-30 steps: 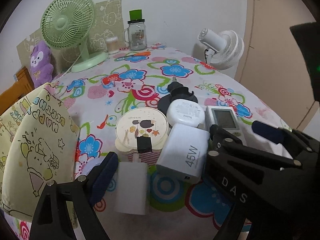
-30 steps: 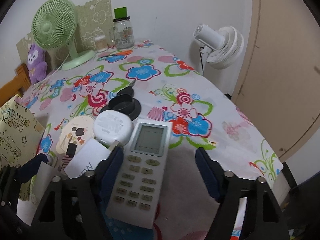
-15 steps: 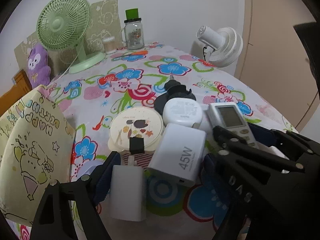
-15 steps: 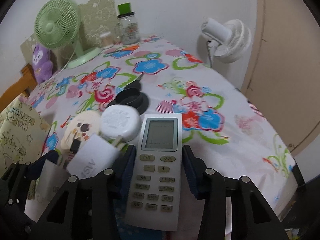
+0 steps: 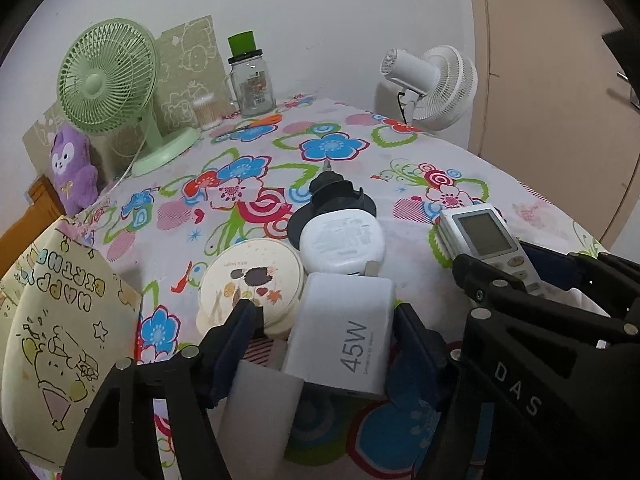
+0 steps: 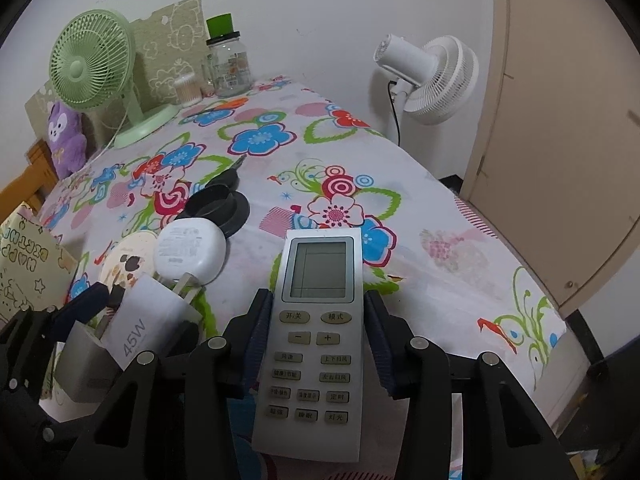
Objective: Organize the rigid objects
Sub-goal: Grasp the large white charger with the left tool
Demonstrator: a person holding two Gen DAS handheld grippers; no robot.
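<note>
A grey remote control (image 6: 316, 336) lies on the flowered tablecloth (image 6: 400, 184), and my right gripper (image 6: 318, 332) is shut on its sides; it also shows in the left wrist view as the remote control (image 5: 480, 236). My left gripper (image 5: 324, 340) straddles a white 45W charger (image 5: 344, 332) and a smaller white block (image 5: 264, 400). Its jaws are closing: the right pad touches the charger, the left pad stands just clear. A round white charger (image 5: 342, 240), a cream round tin (image 5: 252, 280) and a black lid (image 5: 332, 200) crowd behind the charger.
At the far edge stand a green fan (image 5: 106, 76), a glass jar with a green cap (image 5: 250, 80) and a cotton swab pot (image 5: 206, 112). A purple plush (image 5: 74, 172) and a yellow gift bag (image 5: 52, 320) sit left. A white fan (image 6: 432, 76) stands beyond the table, by a door.
My right gripper's jaws closed onto the sides of the remote. My left gripper's jaws narrowed around the 45W charger and the white block.
</note>
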